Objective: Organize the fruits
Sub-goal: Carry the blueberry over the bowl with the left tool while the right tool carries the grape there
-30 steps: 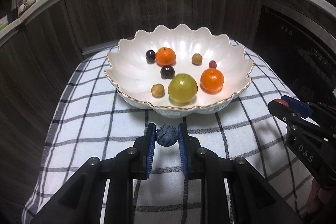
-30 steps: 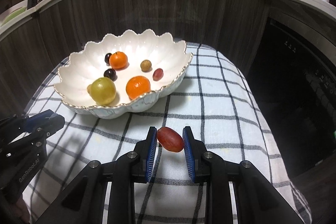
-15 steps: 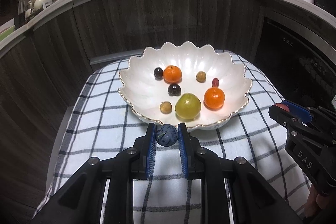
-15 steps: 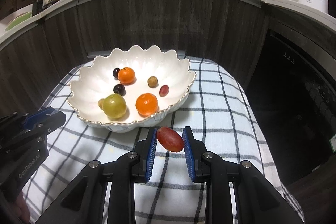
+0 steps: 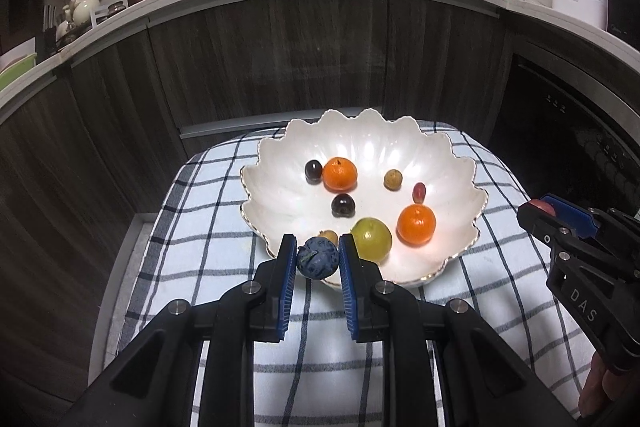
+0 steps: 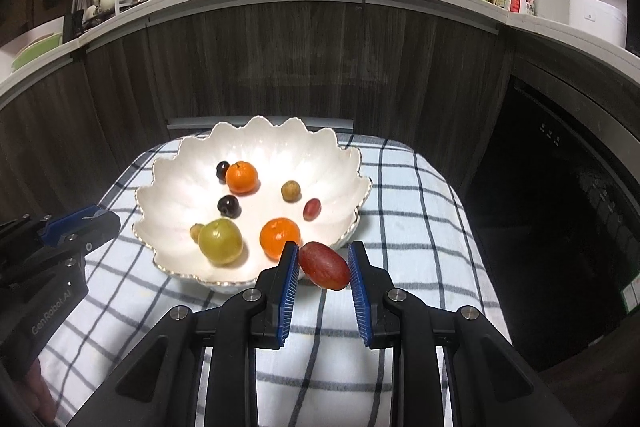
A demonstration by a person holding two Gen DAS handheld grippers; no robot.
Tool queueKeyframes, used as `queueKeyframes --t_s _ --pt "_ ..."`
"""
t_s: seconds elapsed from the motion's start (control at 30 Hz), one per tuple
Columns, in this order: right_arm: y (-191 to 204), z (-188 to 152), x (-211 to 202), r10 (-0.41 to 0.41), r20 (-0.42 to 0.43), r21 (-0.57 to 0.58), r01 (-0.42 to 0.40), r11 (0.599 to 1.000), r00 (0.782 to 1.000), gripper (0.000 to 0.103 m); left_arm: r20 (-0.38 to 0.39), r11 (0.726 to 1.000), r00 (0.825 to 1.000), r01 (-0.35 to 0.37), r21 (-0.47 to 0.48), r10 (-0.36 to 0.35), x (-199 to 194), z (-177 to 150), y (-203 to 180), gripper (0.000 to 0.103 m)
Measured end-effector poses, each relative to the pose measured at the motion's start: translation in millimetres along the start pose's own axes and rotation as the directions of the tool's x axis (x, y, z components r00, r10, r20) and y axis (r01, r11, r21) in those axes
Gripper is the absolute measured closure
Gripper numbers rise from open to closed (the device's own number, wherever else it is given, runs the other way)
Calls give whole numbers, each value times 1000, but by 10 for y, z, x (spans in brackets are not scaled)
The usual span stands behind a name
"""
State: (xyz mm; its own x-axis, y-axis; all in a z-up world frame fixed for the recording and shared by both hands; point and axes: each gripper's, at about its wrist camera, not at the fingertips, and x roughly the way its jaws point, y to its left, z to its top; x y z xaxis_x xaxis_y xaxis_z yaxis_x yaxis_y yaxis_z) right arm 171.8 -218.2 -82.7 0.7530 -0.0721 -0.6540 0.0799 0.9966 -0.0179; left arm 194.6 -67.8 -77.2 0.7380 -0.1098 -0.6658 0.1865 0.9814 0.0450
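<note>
A white scalloped bowl [image 5: 280, 183] [image 6: 176, 187] sits on a checked cloth and holds two oranges, a green fruit [image 5: 371, 238], dark grapes, a red grape and small brown fruits. My left gripper [image 5: 318, 259] is shut on a dark blue fruit [image 5: 318, 258], held above the bowl's near rim. My right gripper [image 6: 323, 265] is shut on a red grape [image 6: 325, 265], held above the bowl's near right rim. The right gripper also shows in the left wrist view [image 5: 548, 217], and the left gripper in the right wrist view [image 6: 86, 225].
The checked cloth [image 5: 200, 267] covers a small raised surface with drop-offs on both sides. Dark wood cabinets [image 5: 320, 59] stand close behind it. A dark appliance [image 6: 560, 187] stands at the right. The counter above holds a wok, bottles and dishes.
Both grippers have risen and pulled back, each keeping its fruit; the bowl now looks smaller and lower, and each fruit lies over the bowl's near rim.
</note>
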Motion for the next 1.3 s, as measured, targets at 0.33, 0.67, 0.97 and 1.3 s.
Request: queueKeyframes --t_s 0.33,0.67,0.97,1.3 --pt "2 153 110 0 5 2 0 1000 1000 76 5 1000 1000 -5 -7 5 96 141 53 81" --pt "-26 337 288 -11 8 19 11 1000 1000 76 3 1000 1000 -10 -13 10 287 320 108 81" --pt "-39 446 482 -18 -3 31 18 999 1000 76 -9 1000 1000 -15 -27 14 514 457 169 81" --pt "-59 546 726 -31 -23 47 32 998 999 76 -23 999 1000 -21 -37 21 758 552 245 81"
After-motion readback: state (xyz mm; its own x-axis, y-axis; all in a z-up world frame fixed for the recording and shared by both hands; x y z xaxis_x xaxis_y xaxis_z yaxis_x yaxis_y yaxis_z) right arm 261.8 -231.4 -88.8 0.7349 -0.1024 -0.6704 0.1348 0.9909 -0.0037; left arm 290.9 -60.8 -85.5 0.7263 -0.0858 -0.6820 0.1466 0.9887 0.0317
